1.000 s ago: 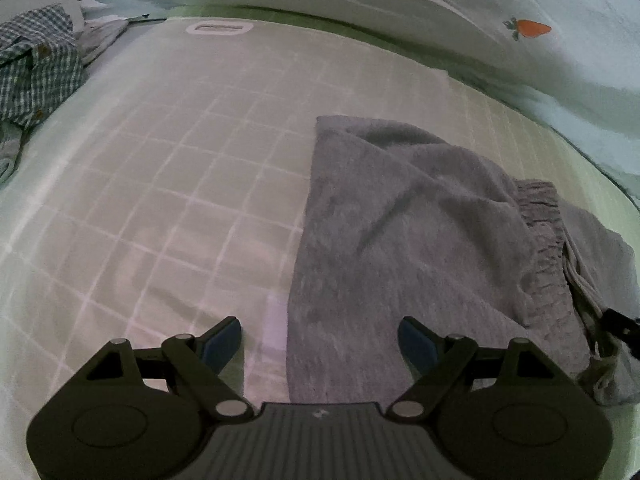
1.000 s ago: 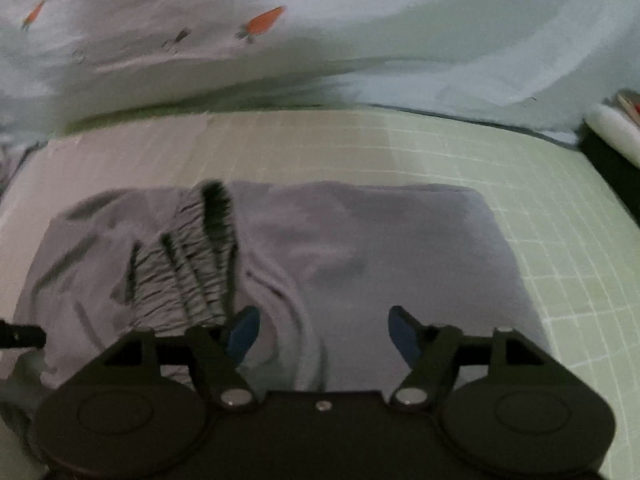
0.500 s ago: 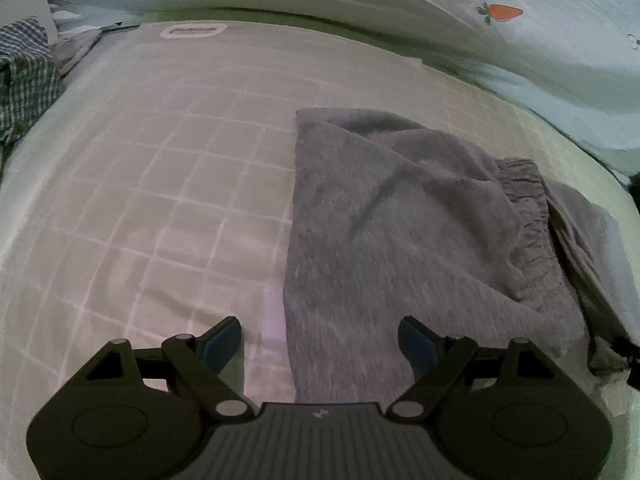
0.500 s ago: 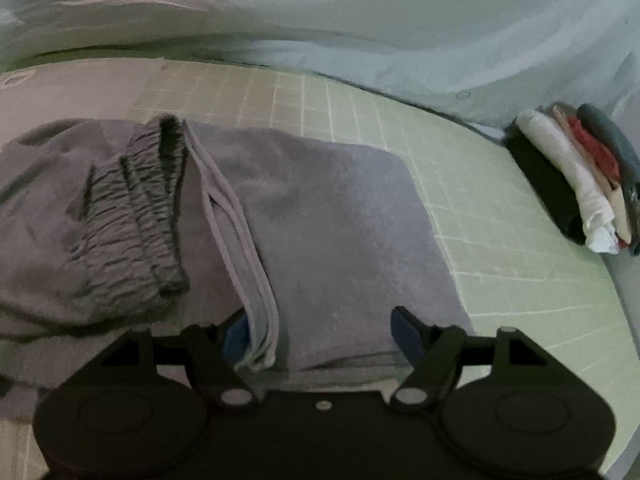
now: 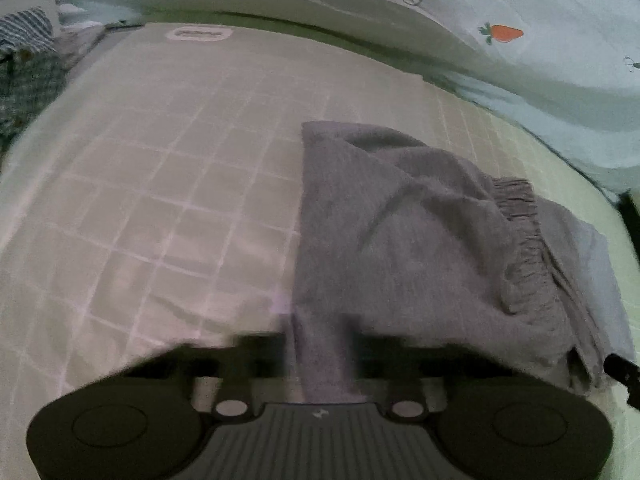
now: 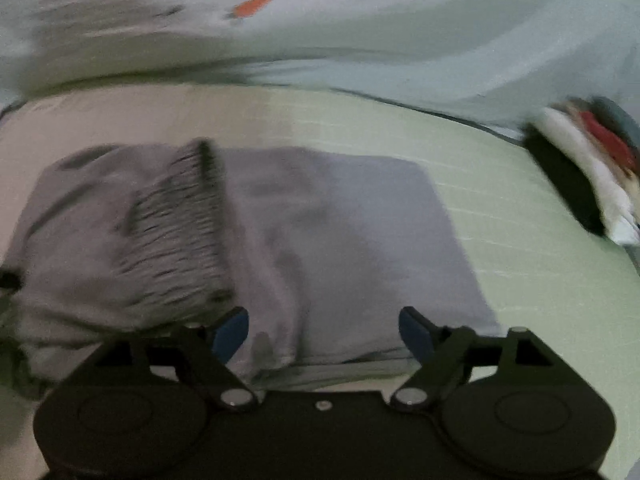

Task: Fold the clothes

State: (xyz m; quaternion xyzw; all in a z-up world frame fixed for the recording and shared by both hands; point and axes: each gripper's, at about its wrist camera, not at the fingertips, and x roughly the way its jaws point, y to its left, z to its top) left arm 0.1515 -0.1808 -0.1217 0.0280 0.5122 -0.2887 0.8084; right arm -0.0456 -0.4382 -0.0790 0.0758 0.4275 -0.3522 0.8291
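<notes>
A grey pair of trousers point(image 5: 420, 240) lies partly folded on the checked bed sheet point(image 5: 160, 200), its gathered waistband point(image 5: 524, 236) turned up to the right. My left gripper point(image 5: 320, 344) is blurred and shut on the near left edge of the trousers. In the right wrist view the same trousers point(image 6: 340, 232) lie flat, waistband point(image 6: 180, 232) at left. My right gripper point(image 6: 324, 330) is open, its blue fingertips point(image 6: 230, 330) over the near hem, holding nothing.
A checked shirt point(image 5: 24, 80) lies at the far left of the bed. A stack of folded clothes point(image 6: 588, 168) sits at the right. A pale quilt with carrot prints point(image 5: 500, 32) runs along the back.
My left gripper has closed on the near left edge of the trousers. My right gripper has swung back left and stays open over the near hem.
</notes>
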